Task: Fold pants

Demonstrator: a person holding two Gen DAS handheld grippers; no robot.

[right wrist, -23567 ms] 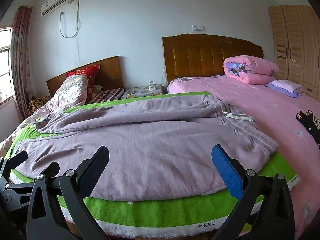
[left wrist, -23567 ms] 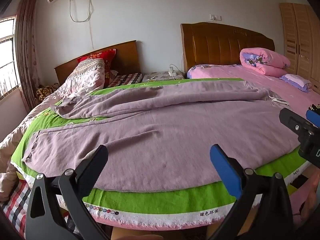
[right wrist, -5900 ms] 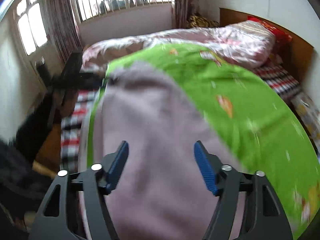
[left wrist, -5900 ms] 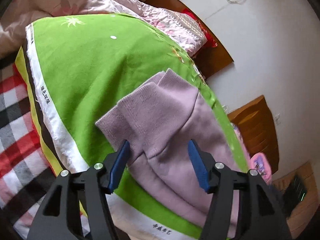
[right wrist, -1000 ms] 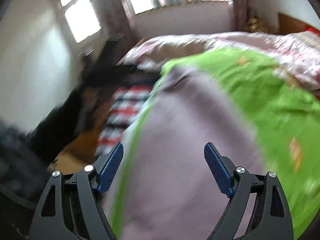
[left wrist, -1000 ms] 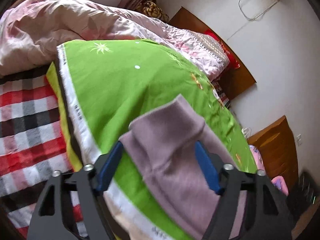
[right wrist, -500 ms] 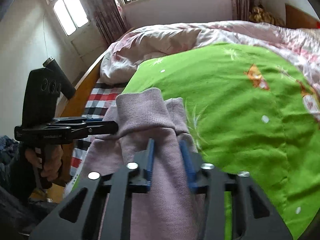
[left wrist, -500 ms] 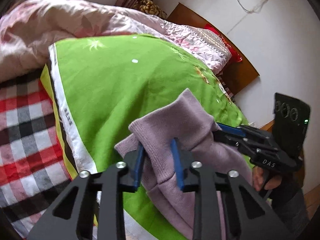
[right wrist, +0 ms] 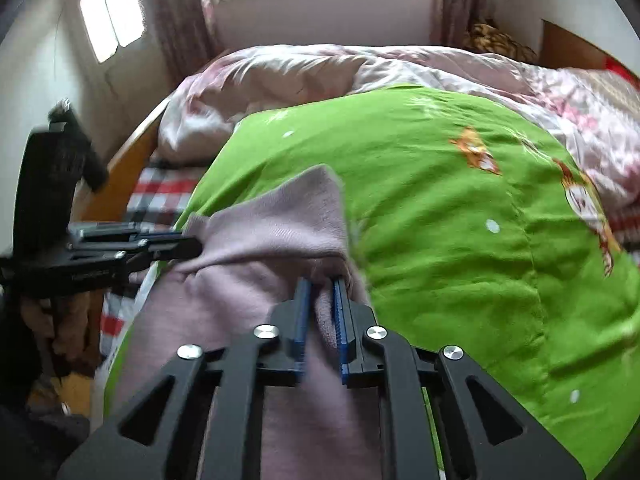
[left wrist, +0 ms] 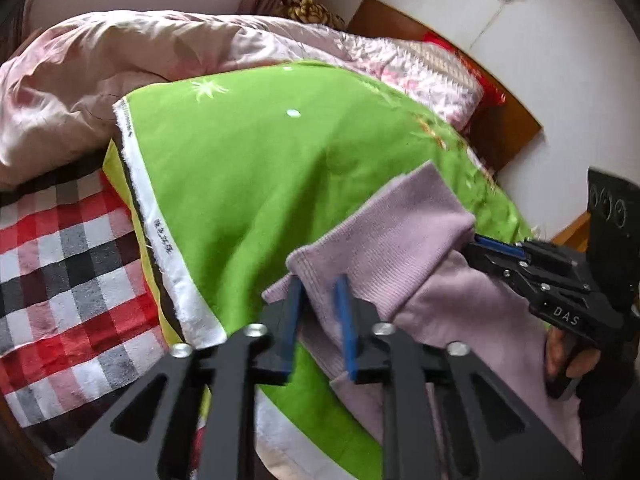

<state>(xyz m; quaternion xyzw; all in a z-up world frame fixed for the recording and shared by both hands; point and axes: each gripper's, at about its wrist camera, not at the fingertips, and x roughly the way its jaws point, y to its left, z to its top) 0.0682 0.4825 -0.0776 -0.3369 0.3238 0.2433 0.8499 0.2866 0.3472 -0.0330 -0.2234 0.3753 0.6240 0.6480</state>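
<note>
The lilac pants (left wrist: 400,232) lie folded lengthwise on a green sheet (left wrist: 260,168), ribbed cuffs pointing away from me. My left gripper (left wrist: 318,280) holds the near corner of the cuffs, fabric bunched between its blue pads while its jaws are opening a little. In the right wrist view the pants (right wrist: 272,216) rise slightly, and my right gripper (right wrist: 322,282) is shut on the cuffs' far edge. Each gripper shows in the other's view: the right gripper (left wrist: 476,240) at the cuff's right corner, the left gripper (right wrist: 192,246) at its left corner.
A crumpled pink quilt (left wrist: 100,60) is heaped beyond the green sheet (right wrist: 460,220). A red checked sheet (left wrist: 60,260) covers the mattress at the left. A wooden headboard (left wrist: 500,132) stands at the wall. A person's hand (left wrist: 568,356) holds the right gripper's handle.
Both grippers went from wide open to closed on the cuffs. The right gripper swung in to the cuff's far corner. The left jaws stand slightly wider than half a second ago.
</note>
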